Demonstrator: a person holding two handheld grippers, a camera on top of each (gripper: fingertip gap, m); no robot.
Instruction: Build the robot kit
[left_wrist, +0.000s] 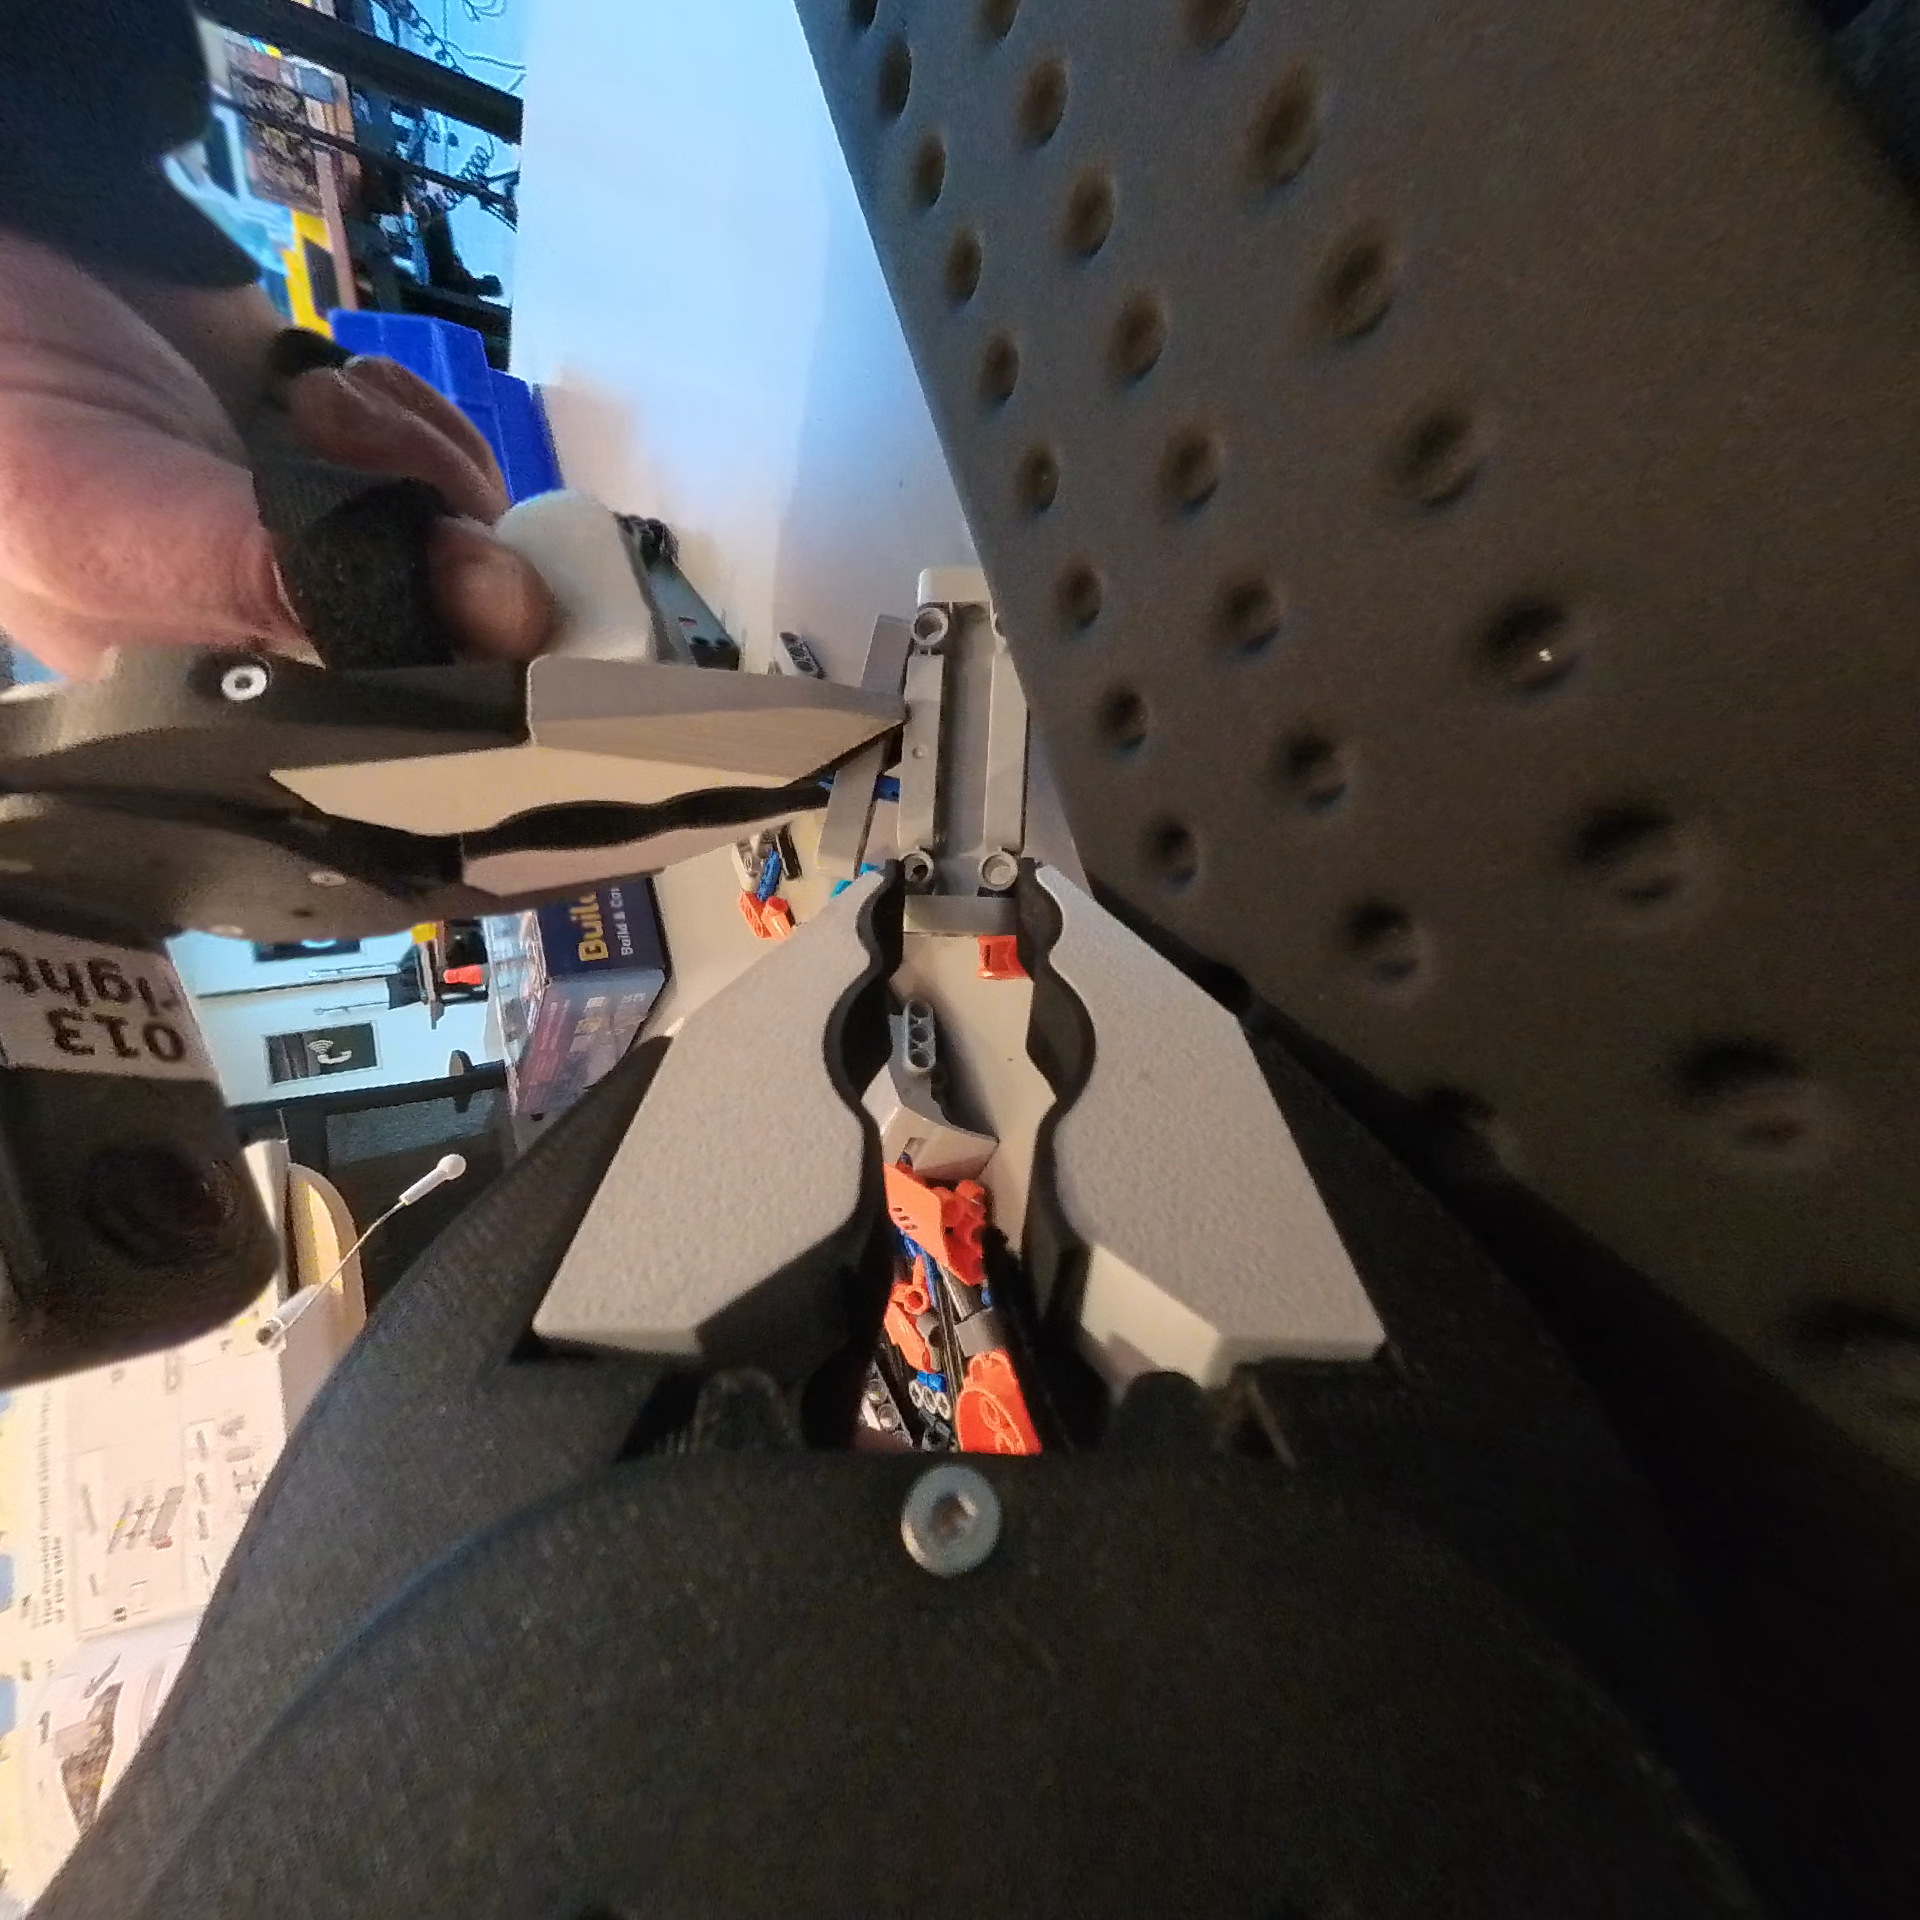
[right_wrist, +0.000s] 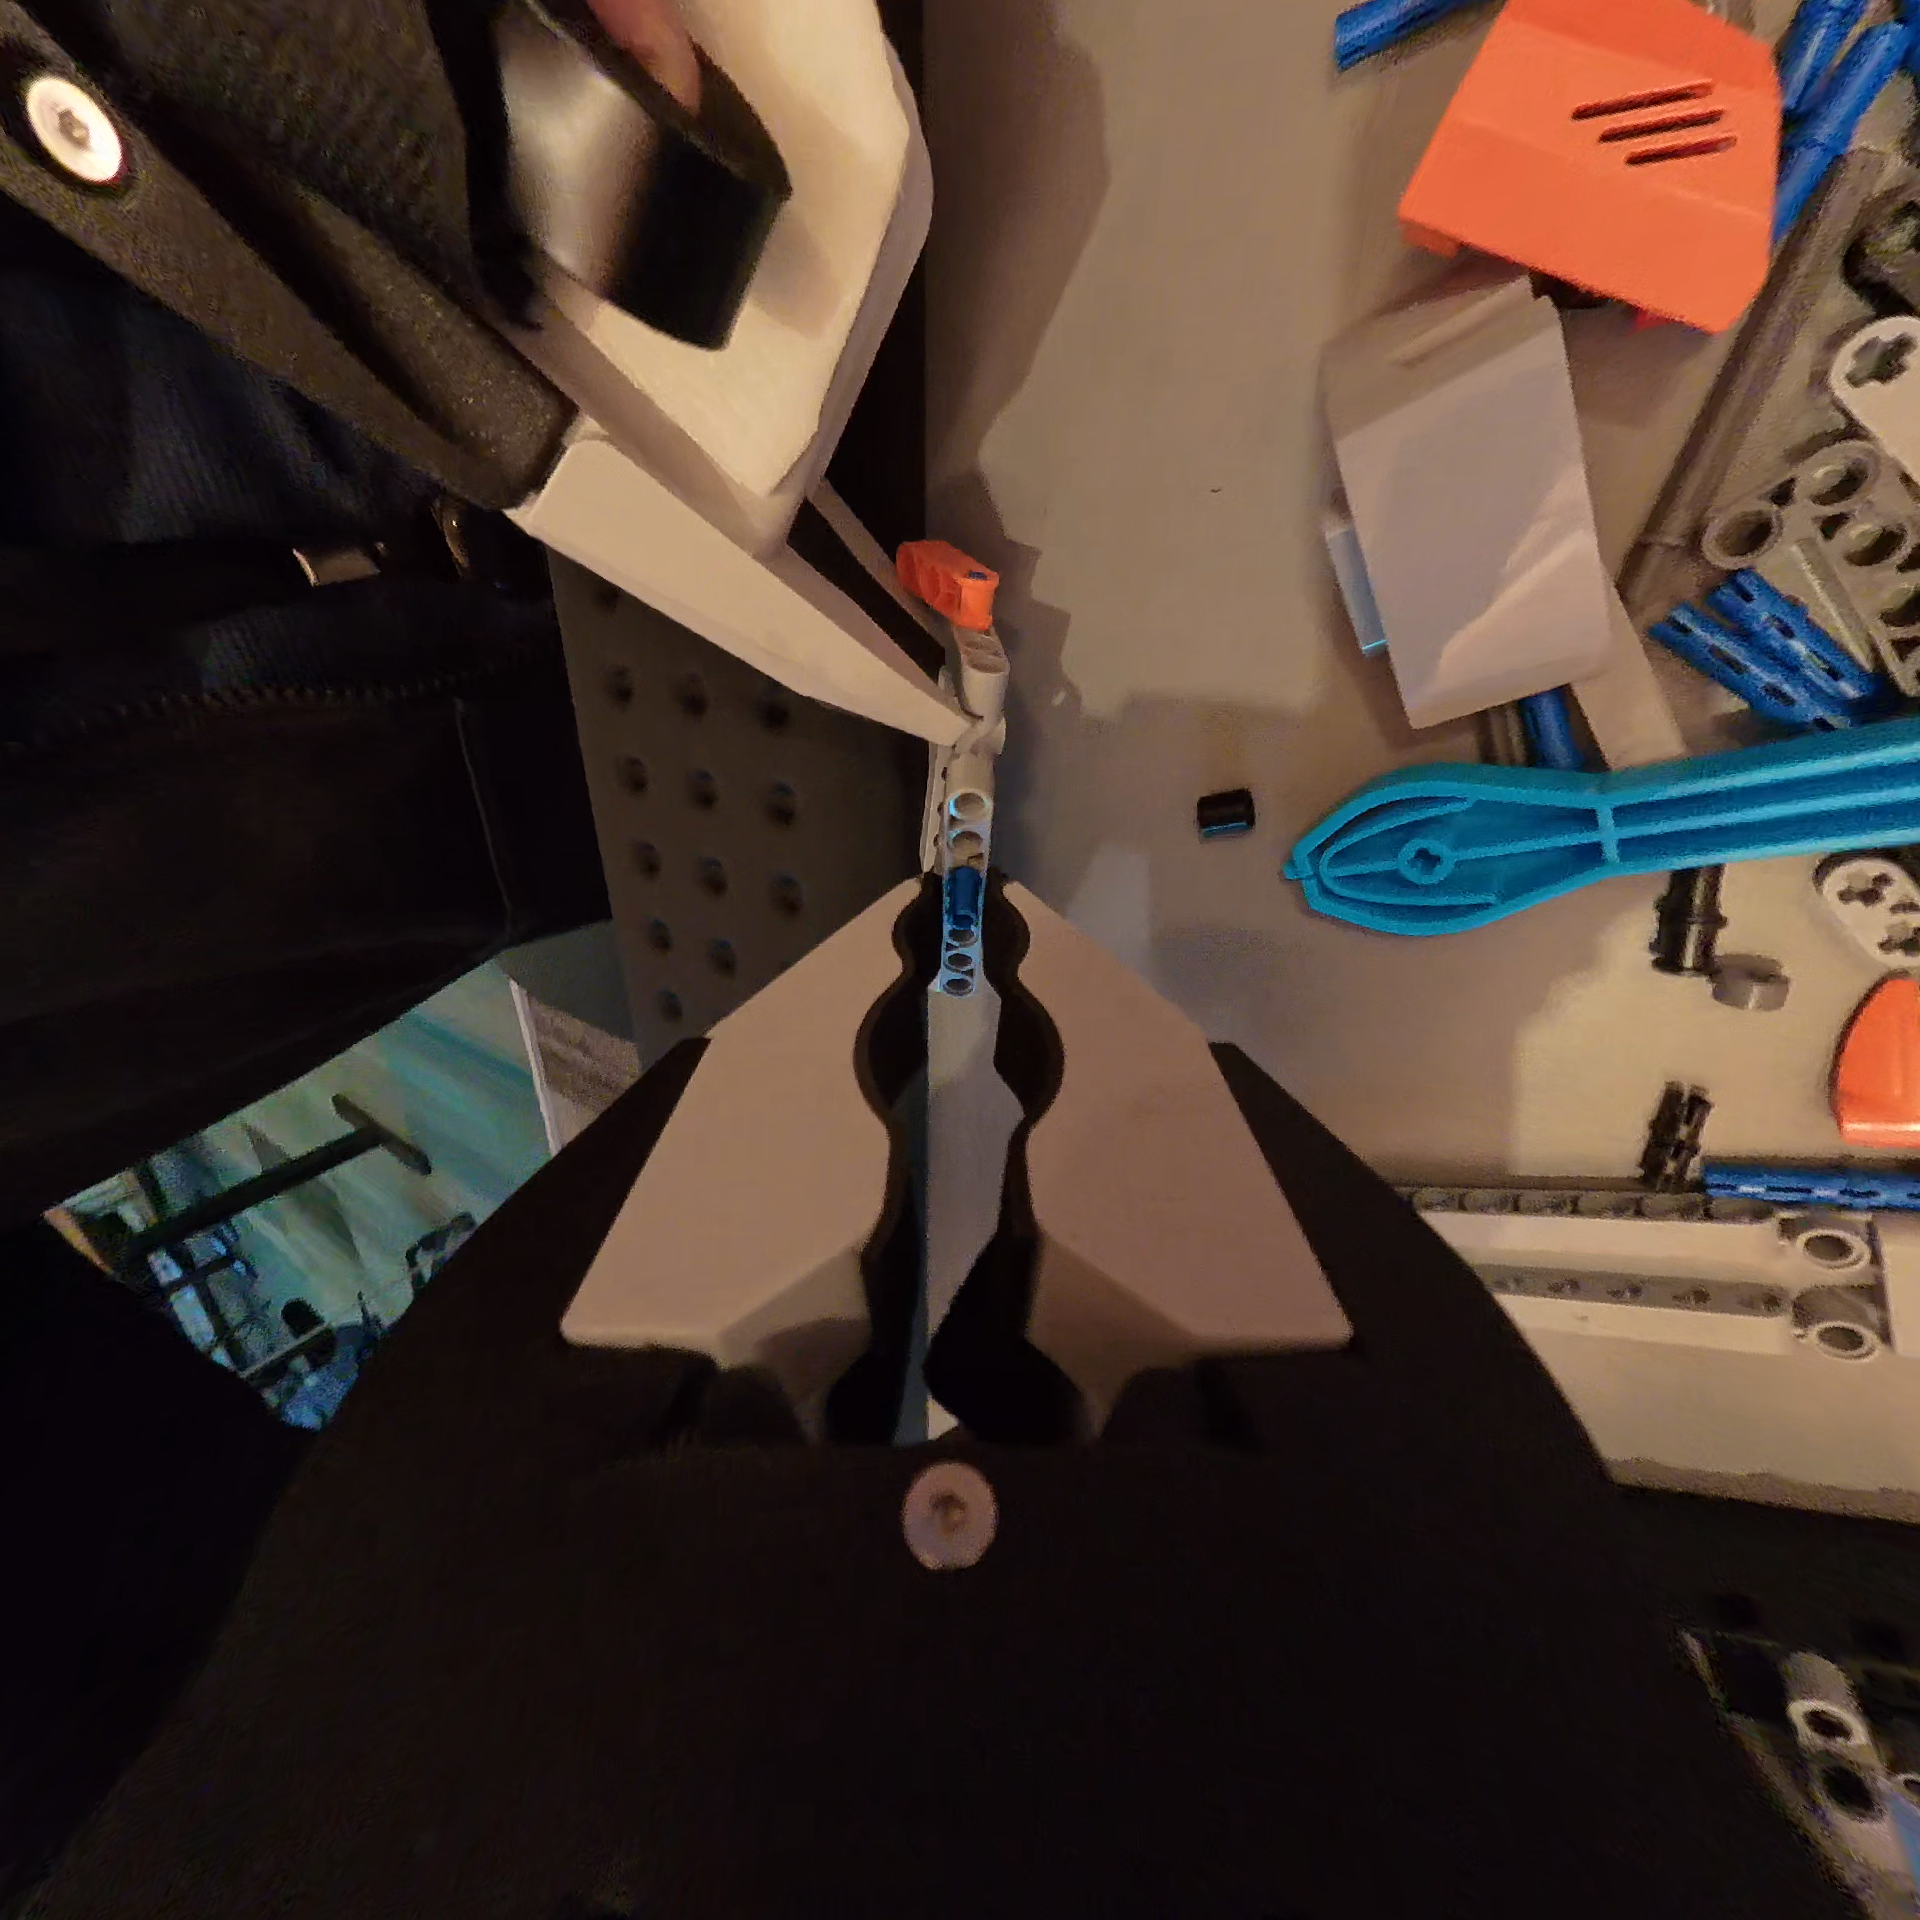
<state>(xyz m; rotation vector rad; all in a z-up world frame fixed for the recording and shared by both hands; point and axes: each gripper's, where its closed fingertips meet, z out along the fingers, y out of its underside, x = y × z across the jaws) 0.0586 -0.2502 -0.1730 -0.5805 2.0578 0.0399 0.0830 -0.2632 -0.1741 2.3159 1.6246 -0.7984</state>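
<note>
Both grippers pinch one grey building-brick assembly (left_wrist: 951, 769): the left gripper (left_wrist: 954, 894) clamps its lower end, the right gripper (right_wrist: 961, 894) its holed beam. Only the right wrist view shows the turquoise tool (right_wrist: 1558, 831) and orange panel (right_wrist: 1590, 156) on the table (right_wrist: 1195, 623); only the left shows the dark perforated board (left_wrist: 1455, 520) alongside.

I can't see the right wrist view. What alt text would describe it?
The right gripper pinches a slim grey and blue building-toy assembly whose far end, tipped with an orange connector, is clamped by the left gripper from the upper left. A turquoise plastic tool and loose orange, grey and blue toy parts lie right.
</note>
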